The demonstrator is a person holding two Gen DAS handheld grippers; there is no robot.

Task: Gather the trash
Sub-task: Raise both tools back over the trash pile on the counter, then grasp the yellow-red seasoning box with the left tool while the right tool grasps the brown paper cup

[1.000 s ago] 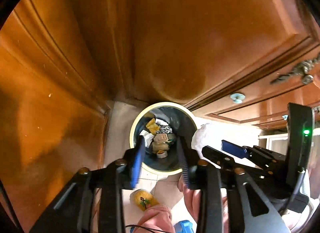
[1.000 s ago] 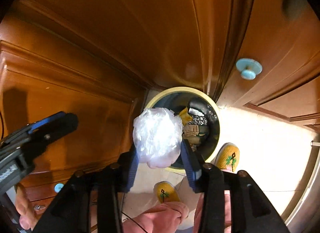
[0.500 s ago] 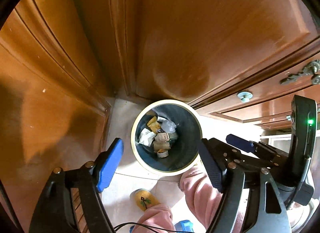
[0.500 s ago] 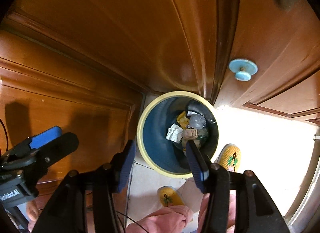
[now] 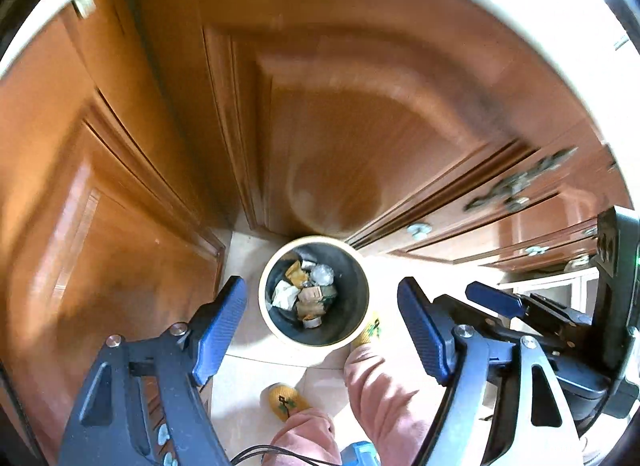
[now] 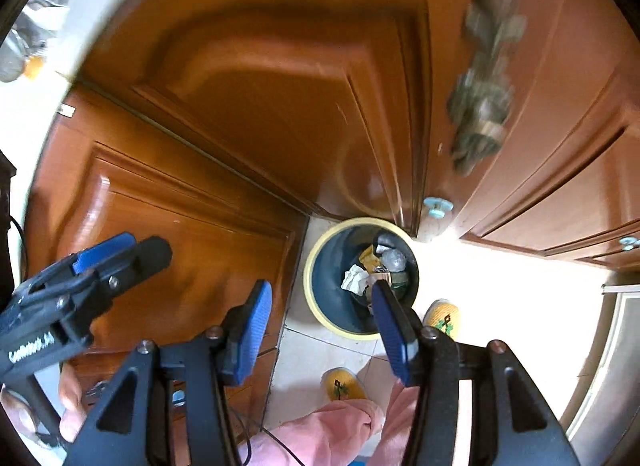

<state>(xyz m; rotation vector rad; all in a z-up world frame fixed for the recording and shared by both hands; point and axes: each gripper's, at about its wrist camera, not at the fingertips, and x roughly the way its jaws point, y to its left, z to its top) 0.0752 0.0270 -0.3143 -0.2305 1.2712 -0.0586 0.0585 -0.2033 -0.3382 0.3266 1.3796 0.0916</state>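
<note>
Left claw (image 5: 320, 318) is standing wide open, nothing between its blue ribbed pads (image 5: 218, 324). Right claw (image 6: 320, 326) is also gaping, pads empty, nothing pinched. Both claws are pointing steeply down at the floor.

Round dark waste bin with a pale yellow rim (image 5: 280, 336) is sitting on the pale tiled floor (image 5: 244, 402) well below the left claw, framed between its fingers. In the right wrist view the same bin (image 6: 316, 302) is lying below and just ahead of the right-hand finger, whose tip is overlapping the bin mouth.

Trash is lying inside the bin: crumpled white paper (image 5: 283, 293), a clear crumpled plastic wad (image 5: 322, 274), yellow wrapper (image 5: 297, 274), brown scraps.

Brown wooden cabinet doors (image 5: 352, 137) are filling the view beyond the claws. Person's pink trouser legs (image 5: 384, 394) and yellow slippers (image 5: 284, 402) are showing beneath the claws, beside the bin.
</note>
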